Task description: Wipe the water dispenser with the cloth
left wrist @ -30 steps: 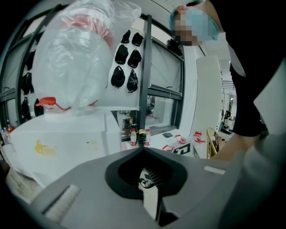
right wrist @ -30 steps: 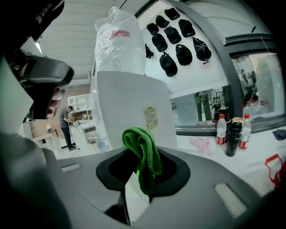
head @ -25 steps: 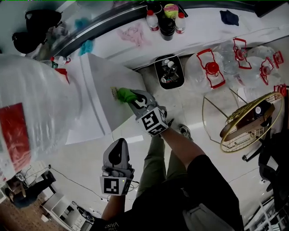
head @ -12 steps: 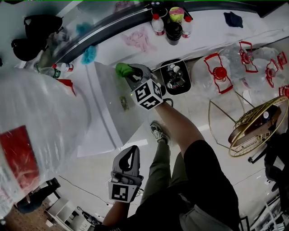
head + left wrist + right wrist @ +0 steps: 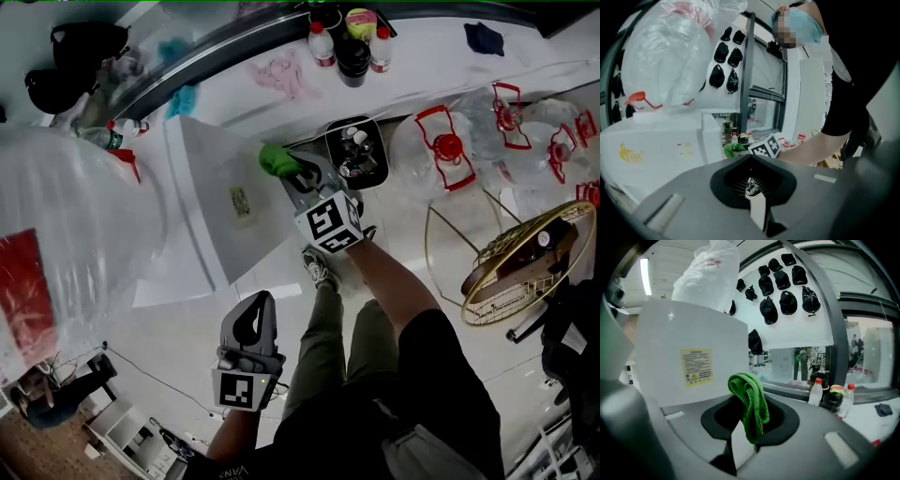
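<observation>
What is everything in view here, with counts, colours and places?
dispenser: one, white, left of centre
top jug: one, clear with red label, on dispenser
cloth: one, green, by dispenser's side
spare jugs: at least three, clear with red handles, floor at right
bottles: two, red-capped, on counter
tray: one, black, floor by dispenser
wire cage: one, gold, floor at right
caps: several, black, on wall
left gripper: shut, empty, held low
right gripper: shut on cloth
</observation>
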